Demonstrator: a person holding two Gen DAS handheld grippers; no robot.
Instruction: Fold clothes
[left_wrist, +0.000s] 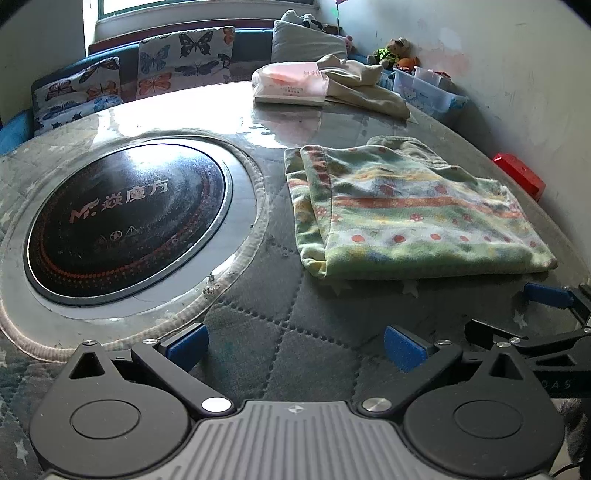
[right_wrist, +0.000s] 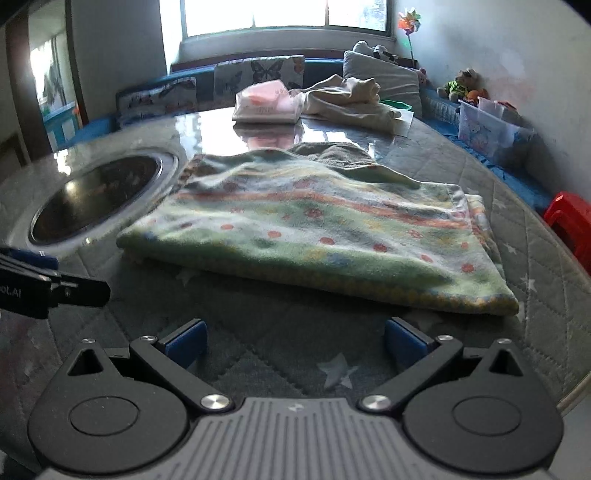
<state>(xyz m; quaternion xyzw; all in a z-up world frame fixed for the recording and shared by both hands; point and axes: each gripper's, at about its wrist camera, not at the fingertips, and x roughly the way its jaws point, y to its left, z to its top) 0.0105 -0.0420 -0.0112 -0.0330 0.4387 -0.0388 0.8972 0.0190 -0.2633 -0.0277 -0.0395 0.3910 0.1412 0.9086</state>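
From the left wrist view, the left tool (left_wrist: 295, 347) is wide open and holds nothing. Its two blue pads sit low over the quilted cover of the surface (left_wrist: 280, 295). The folded green cloth (left_wrist: 410, 214) with stripes and red dots lies flat ahead of the tool and off to its right, apart from the pads. Ahead and to the left is a round black cooktop (left_wrist: 125, 221) set into the surface. Far ahead, past the cloth, are a pink pack (left_wrist: 291, 83) and a cream garment (left_wrist: 365, 86), touching each other. At the right edge, the right tool (left_wrist: 554, 306) pokes in, close to the near right corner of the cloth.

From the right wrist view, the right tool (right_wrist: 295, 343) is also wide open and empty. The folded green cloth (right_wrist: 314, 236) lies straight ahead of it, near the pads but not touching them. The round black cooktop (right_wrist: 96, 199) is ahead on the left. The pink pack (right_wrist: 266, 101) and cream garment (right_wrist: 354, 98) are far ahead, behind the cloth. The left tool (right_wrist: 44, 284) shows at the left edge, just beside the cloth's near left corner. A red stool (right_wrist: 570, 225) stands off to the right, beside the surface (right_wrist: 535, 258).
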